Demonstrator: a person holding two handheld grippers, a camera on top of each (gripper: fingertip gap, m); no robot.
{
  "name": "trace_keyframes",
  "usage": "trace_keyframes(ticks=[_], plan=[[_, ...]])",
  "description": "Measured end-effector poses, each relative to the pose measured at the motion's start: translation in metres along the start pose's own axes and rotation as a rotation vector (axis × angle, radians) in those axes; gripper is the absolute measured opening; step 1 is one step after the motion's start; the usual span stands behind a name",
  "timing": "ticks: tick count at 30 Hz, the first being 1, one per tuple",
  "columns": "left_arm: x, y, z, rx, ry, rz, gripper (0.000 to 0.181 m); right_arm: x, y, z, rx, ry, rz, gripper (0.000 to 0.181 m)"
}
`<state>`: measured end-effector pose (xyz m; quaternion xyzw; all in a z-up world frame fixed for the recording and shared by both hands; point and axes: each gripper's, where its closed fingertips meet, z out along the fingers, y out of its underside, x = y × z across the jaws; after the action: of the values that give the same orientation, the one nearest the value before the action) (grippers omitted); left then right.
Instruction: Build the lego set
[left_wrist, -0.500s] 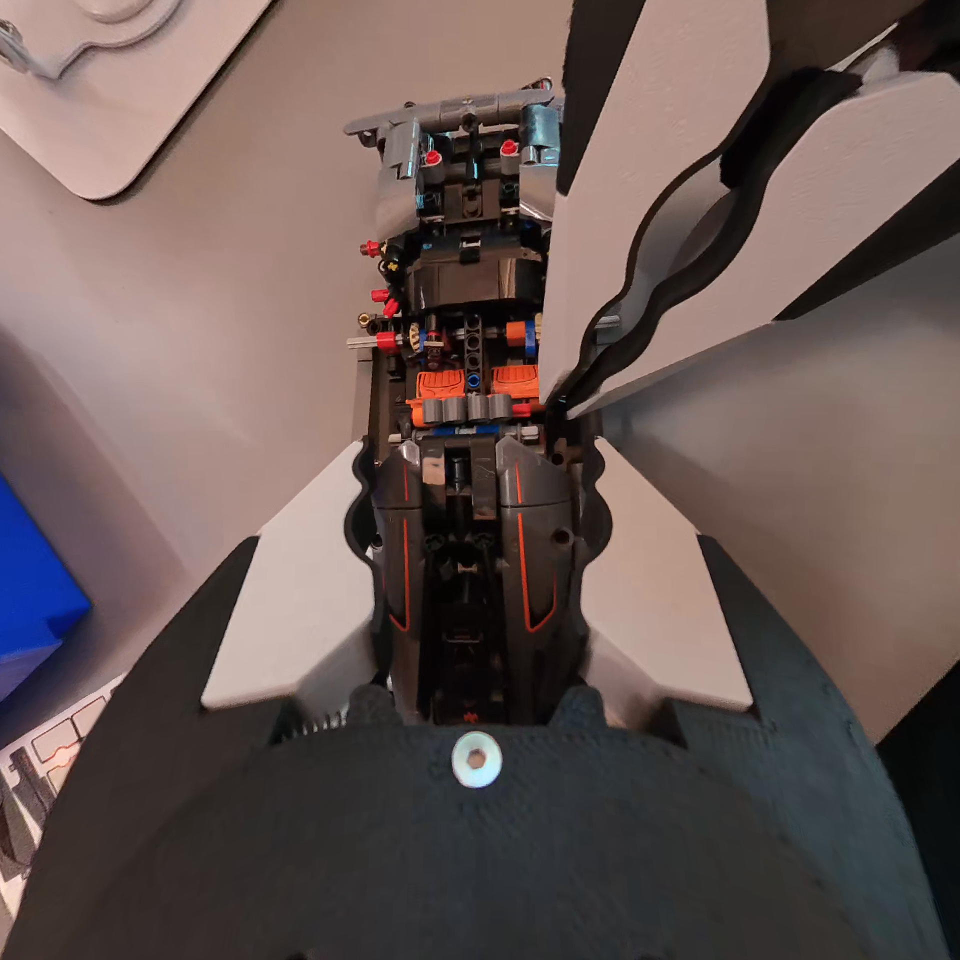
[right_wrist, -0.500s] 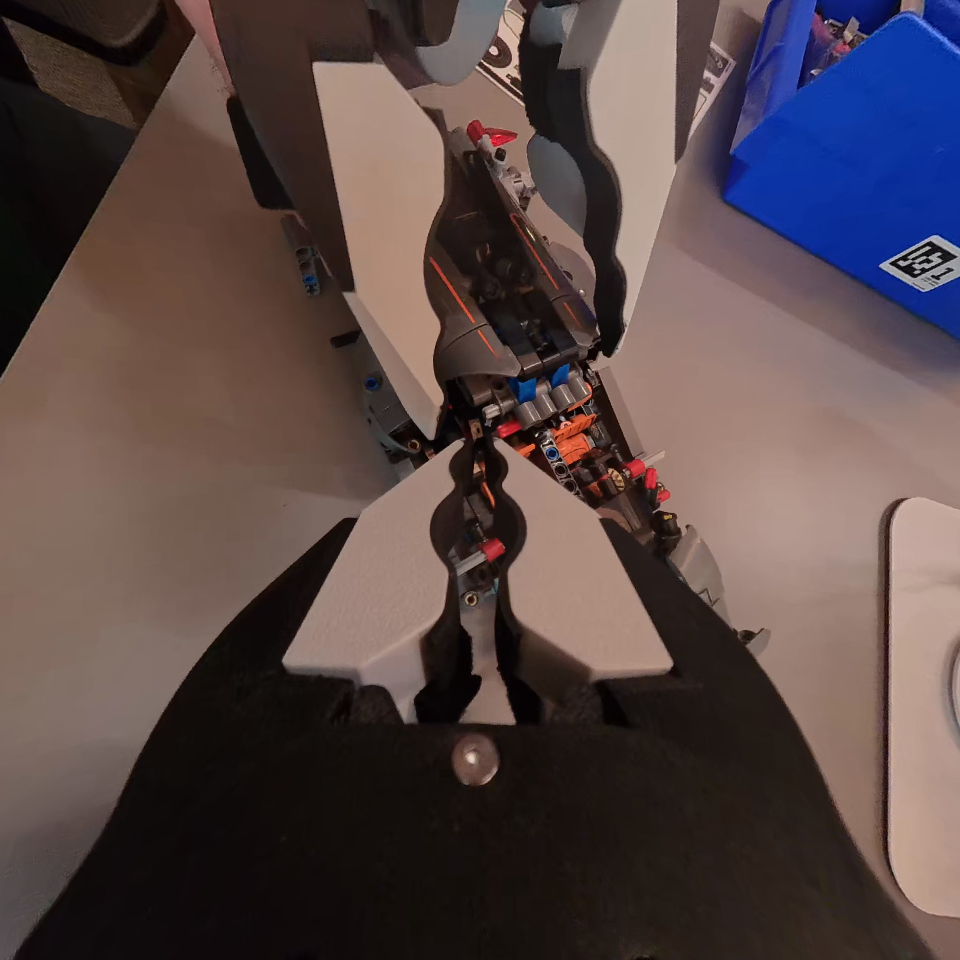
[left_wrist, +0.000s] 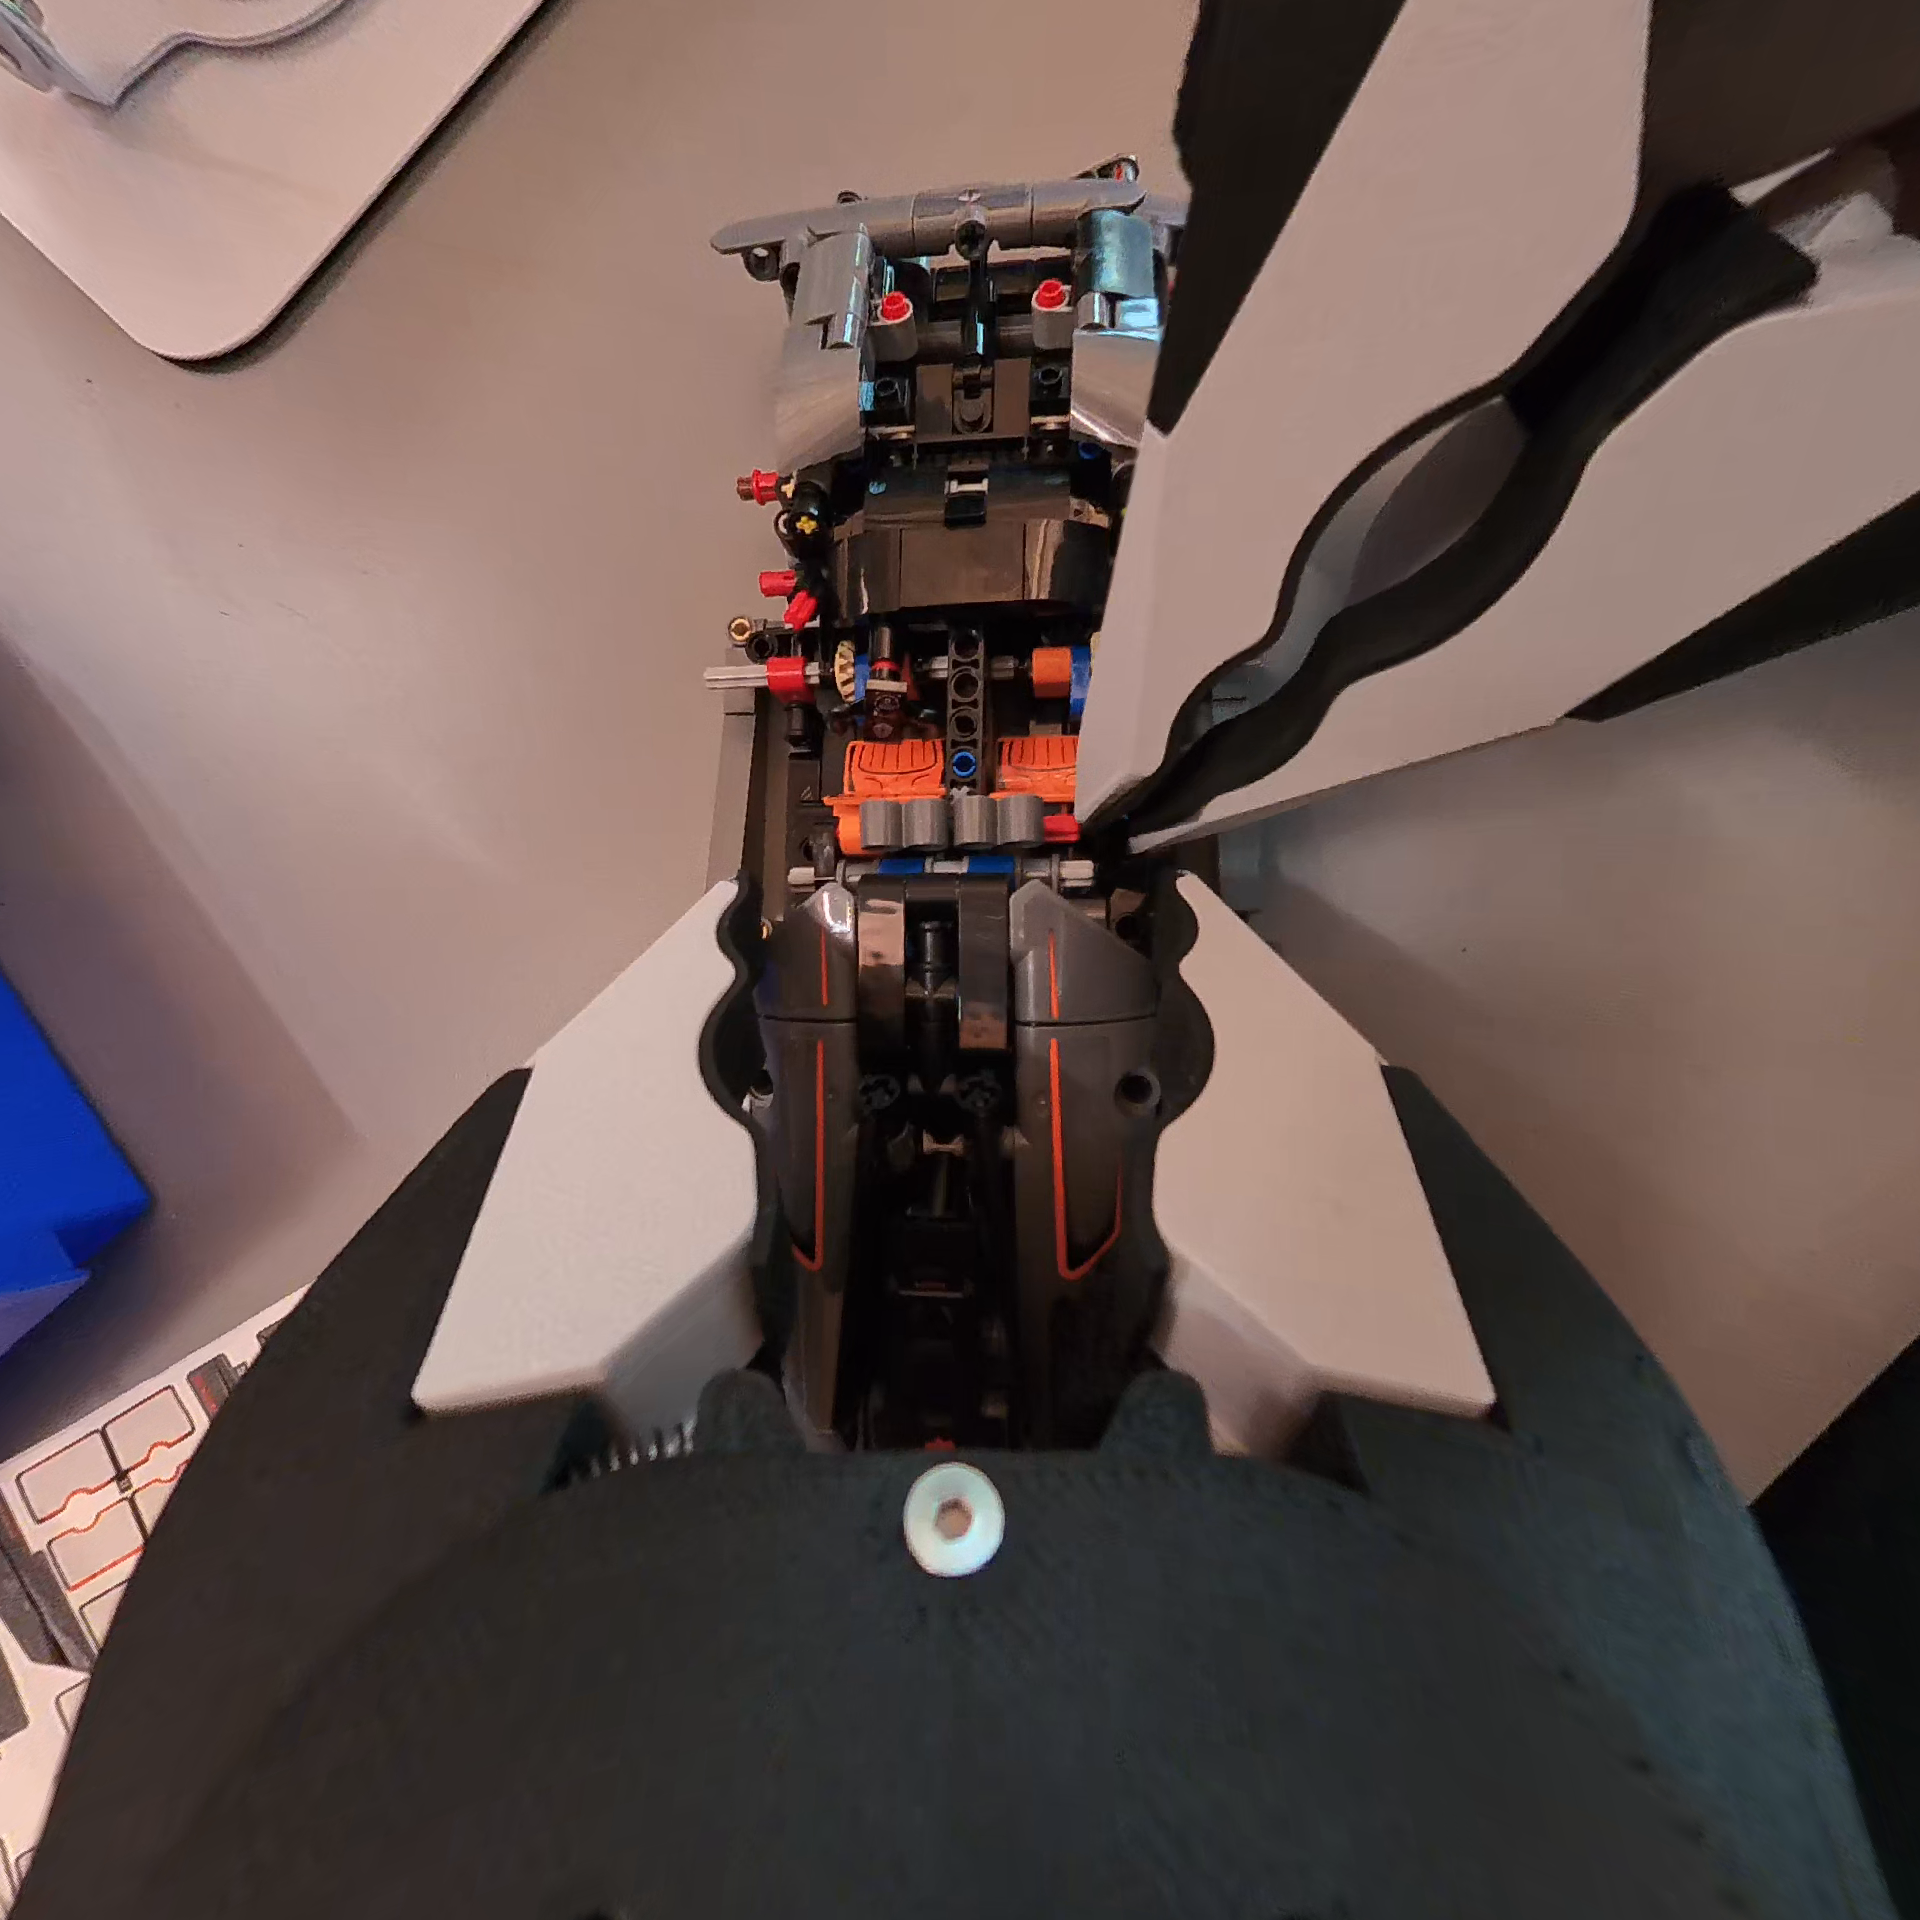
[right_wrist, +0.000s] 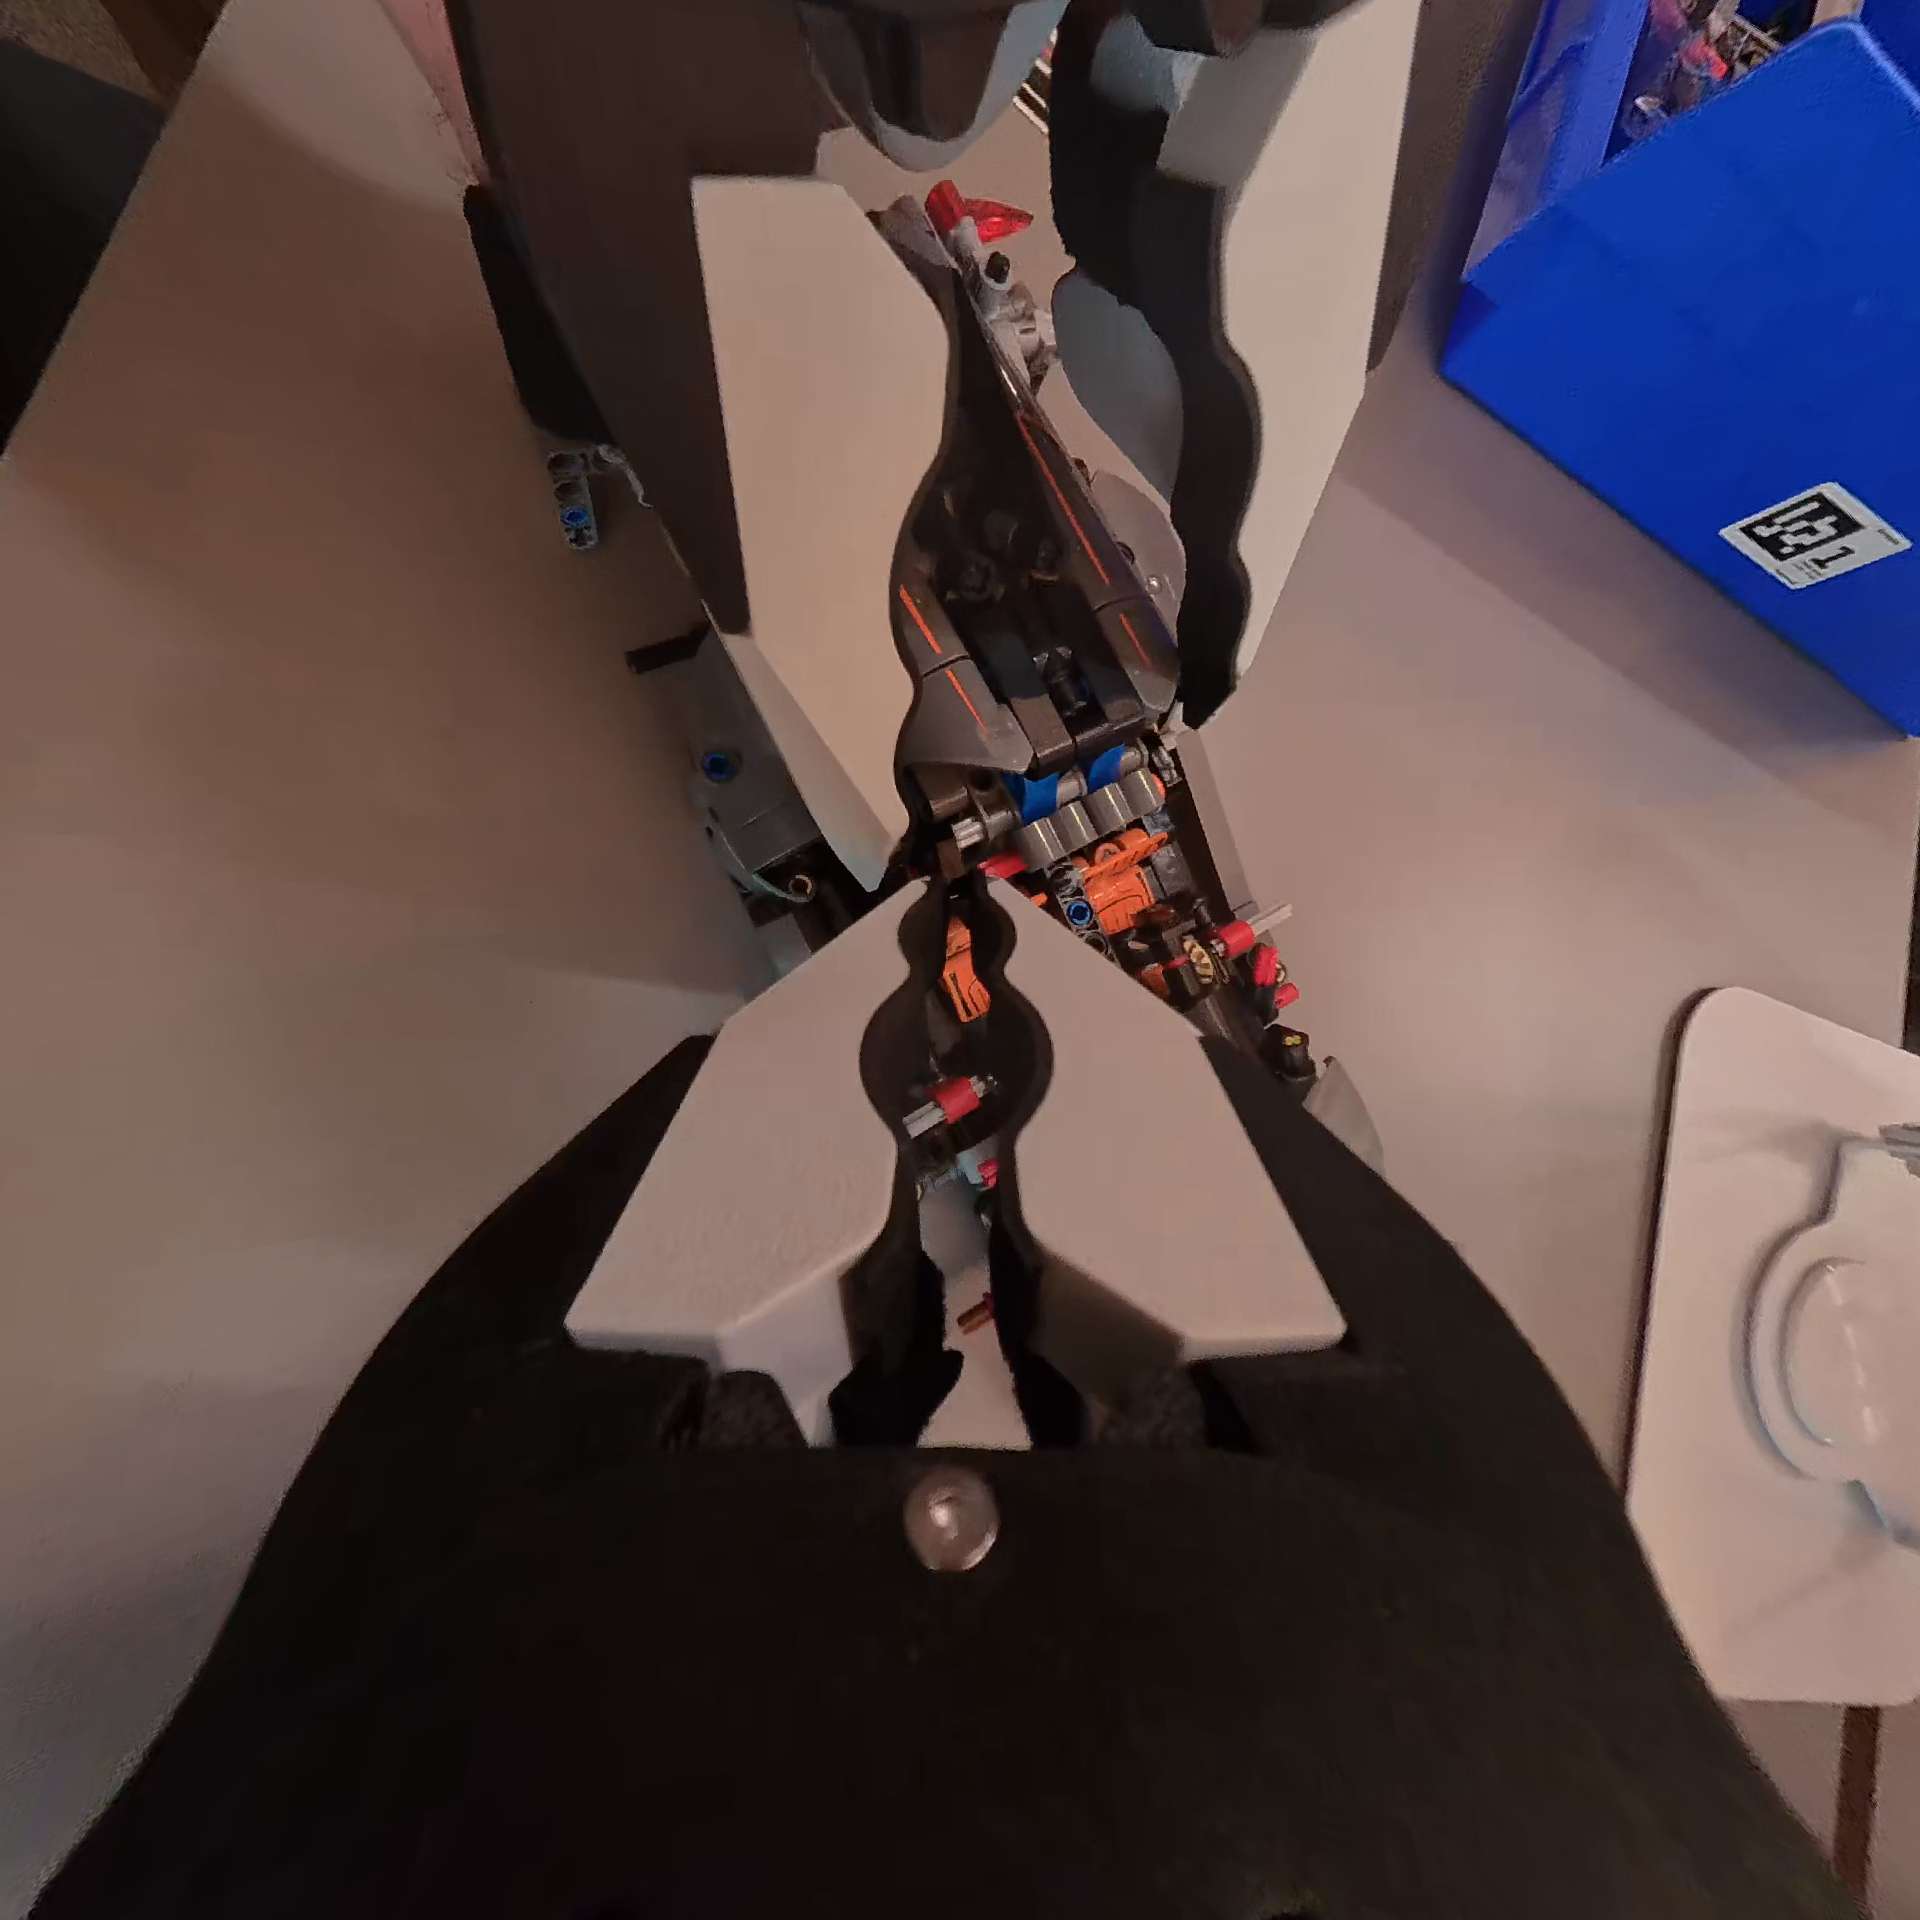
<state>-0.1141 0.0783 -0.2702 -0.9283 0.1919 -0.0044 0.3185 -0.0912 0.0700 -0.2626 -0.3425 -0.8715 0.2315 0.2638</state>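
On the grey tabletop in the left wrist view lies the long dark grey, black and orange brick-built lego model, its nose clamped between the 2 white fingers of the left gripper. The right gripper reaches in from the upper right, its tips pinched together at the model's right edge beside a row of grey cylinders. A blue plastic bin and a printed sheet sit at the left edge. In the right wrist view, the right gripper shows its tips nearly closed over the model; whether they grip a piece, I cannot tell. Beyond it, the left gripper holds the nose. A blue bin stands to the upper right.
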Motion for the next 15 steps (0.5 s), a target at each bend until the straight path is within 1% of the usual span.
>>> trace_keyframes(ticks=[1,9,15], plan=[[0.0001,0.0001,0.0000,0.003,-0.001,0.004,0.073,-0.0001,0.0000,0.0000,-0.011,0.008,-0.003,0.001],[-0.0005,-0.0005,-0.0003,0.044,-0.004,-0.015,0.072,0.0020,-0.0015,-0.0001,-0.069,0.088,-0.026,0.002],[-0.0007,-0.0009,-0.0012,0.093,-0.017,-0.032,0.070,0.0018,-0.0019,0.0005,-0.062,0.205,-0.006,0.002]])
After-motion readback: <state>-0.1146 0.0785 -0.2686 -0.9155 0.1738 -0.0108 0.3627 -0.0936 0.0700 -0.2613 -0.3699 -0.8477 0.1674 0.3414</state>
